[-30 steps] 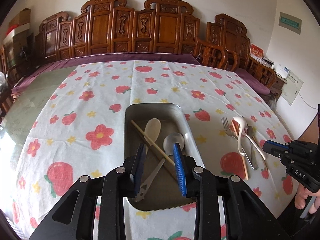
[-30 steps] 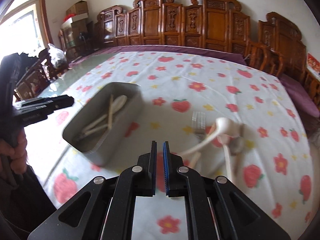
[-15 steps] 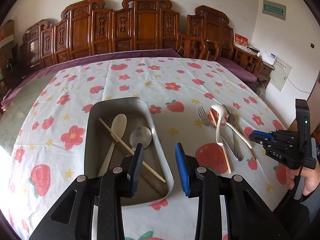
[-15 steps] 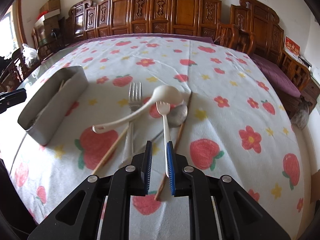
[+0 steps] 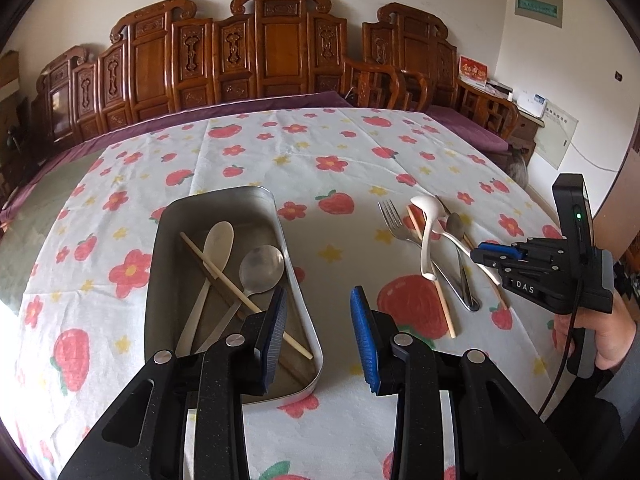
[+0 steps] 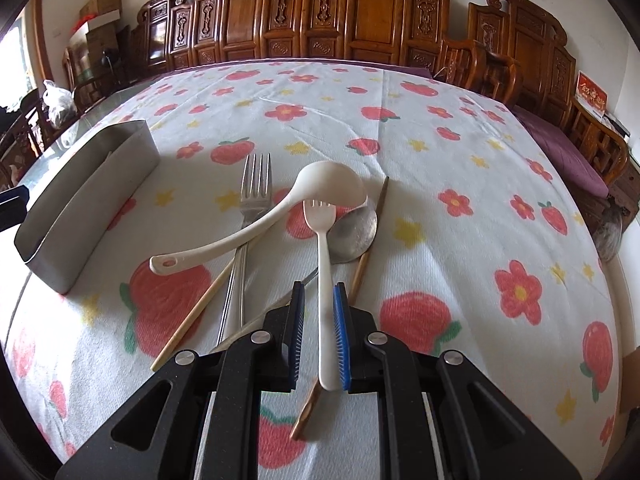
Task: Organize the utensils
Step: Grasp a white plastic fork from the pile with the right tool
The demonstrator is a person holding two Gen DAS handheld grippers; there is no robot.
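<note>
Straddling the handle of a white plastic fork (image 6: 322, 280), the right gripper (image 6: 319, 336) had its jaws just parted, pads not pressing it. That fork lay atop a pile of loose cutlery on the strawberry-print tablecloth (image 6: 460, 128), right of the rectangular metal tray (image 5: 296, 312). Over the tray's near right corner, the left gripper (image 5: 318, 336) hung open and empty.

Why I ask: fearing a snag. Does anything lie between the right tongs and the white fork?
Nothing visible: the right tongs, just opened wider, straddle the white fork, which lies atop the pile. The ladle lies low toward the tray.
</note>
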